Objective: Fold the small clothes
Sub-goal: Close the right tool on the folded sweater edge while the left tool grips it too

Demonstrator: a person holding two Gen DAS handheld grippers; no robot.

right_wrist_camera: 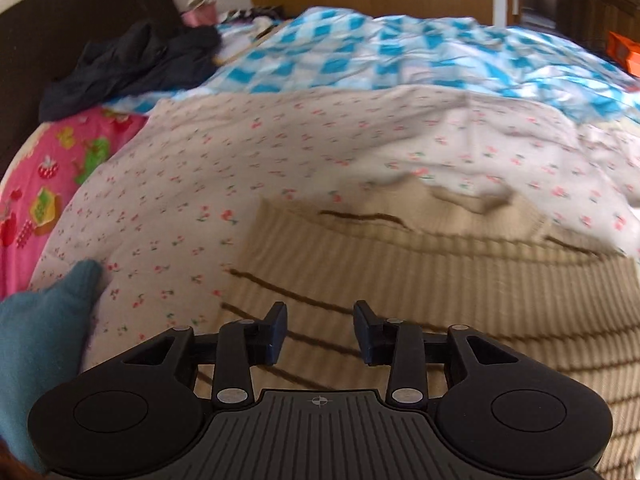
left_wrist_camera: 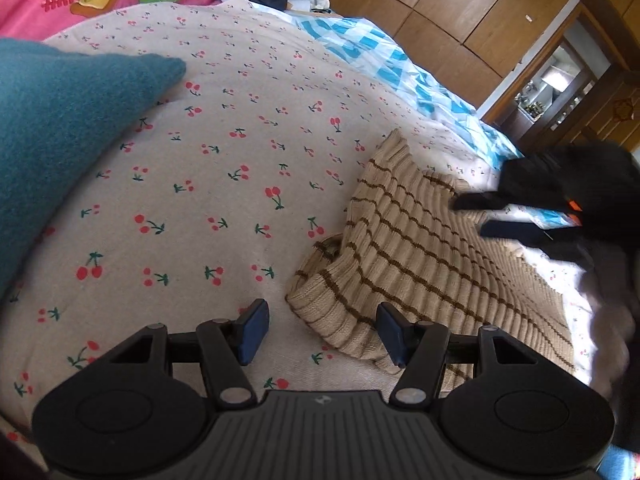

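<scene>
- Now, striped sweater (left_wrist_camera: pixel 404 256) lies rumpled on the cherry-print sheet (left_wrist_camera: pixel 224 168), a teal cloth (left_wrist_camera: pixel 60 128) off to the side
- Left gripper (left_wrist_camera: pixel 322 332) hovers at the sweater's near corner, fingers spread, pinching nothing
- Right gripper (right_wrist_camera: pixel 320 330) sits above the knit, fingers apart, nothing between them

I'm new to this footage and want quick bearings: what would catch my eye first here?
First, the beige sweater with brown stripes, lying rumpled on the cherry-print sheet toward its right side. Both claws are open and empty: the left claw by the sweater's near corner, the right claw above its ribbed knit. Then a teal knit piece at the left, and a blue-checked quilt behind.
</scene>
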